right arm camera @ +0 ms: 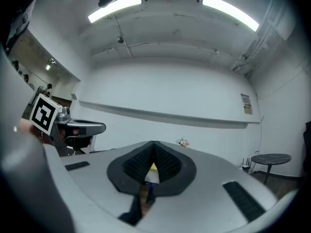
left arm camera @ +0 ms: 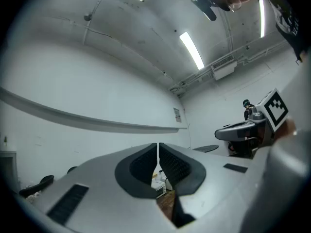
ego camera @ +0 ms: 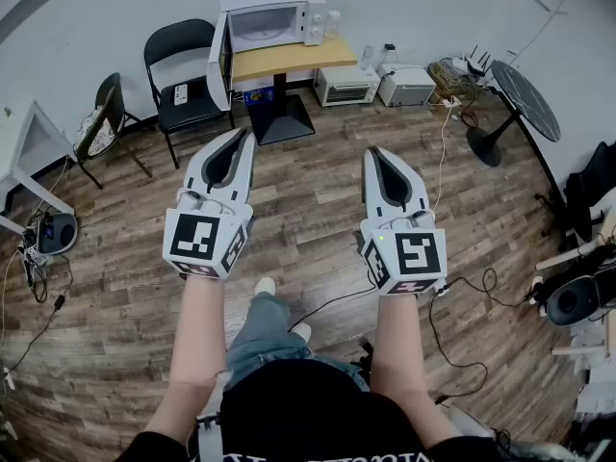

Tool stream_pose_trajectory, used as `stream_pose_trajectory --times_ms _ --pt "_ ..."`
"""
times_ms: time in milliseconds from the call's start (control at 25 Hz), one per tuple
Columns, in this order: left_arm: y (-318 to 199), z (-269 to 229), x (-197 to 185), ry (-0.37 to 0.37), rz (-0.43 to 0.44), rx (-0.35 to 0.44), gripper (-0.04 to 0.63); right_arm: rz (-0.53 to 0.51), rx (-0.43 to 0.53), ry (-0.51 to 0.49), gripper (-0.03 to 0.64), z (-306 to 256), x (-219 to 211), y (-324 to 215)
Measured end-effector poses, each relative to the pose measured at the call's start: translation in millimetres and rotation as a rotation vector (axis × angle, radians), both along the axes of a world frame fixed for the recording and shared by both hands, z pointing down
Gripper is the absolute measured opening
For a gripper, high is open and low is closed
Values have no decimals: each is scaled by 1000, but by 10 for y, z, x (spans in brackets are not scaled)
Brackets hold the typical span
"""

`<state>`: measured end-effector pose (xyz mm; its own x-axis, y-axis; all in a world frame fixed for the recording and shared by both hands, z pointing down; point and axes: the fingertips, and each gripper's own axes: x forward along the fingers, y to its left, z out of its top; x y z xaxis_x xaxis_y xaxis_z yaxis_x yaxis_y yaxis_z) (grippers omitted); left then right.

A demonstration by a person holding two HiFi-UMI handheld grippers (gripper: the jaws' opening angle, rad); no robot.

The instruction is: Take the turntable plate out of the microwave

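A white microwave (ego camera: 272, 19) stands on a small wooden table (ego camera: 289, 58) against the far wall, its door (ego camera: 221, 63) swung open to the left. I cannot make out the turntable plate inside from here. My left gripper (ego camera: 248, 135) and right gripper (ego camera: 372, 150) are held side by side over the wooden floor, well short of the table, both pointing toward it. Each is shut with nothing between its pads. In the left gripper view the jaw tips (left arm camera: 158, 144) meet, and in the right gripper view the tips (right arm camera: 153, 142) meet too.
A black chair (ego camera: 183, 75) stands left of the table, another chair (ego camera: 101, 118) further left. On the floor right of the table sit a toaster oven (ego camera: 346, 85) and a second white appliance (ego camera: 406, 87). A round black table (ego camera: 525, 99) stands at right. Cables trail across the floor.
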<state>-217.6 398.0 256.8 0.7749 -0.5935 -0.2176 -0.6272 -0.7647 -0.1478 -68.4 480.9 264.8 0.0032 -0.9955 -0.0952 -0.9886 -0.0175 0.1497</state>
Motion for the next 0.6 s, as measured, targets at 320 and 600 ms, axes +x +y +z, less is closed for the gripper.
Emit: stream_pose_trajectory --times_ms 320,600 --pt "-194 79 56 -17 26 -55 80 -34 3 -44 30 -4 -33 -167" --pt "-556 194 91 -13 48 -137 332 -19 -73 -82 336 107 18 -522"
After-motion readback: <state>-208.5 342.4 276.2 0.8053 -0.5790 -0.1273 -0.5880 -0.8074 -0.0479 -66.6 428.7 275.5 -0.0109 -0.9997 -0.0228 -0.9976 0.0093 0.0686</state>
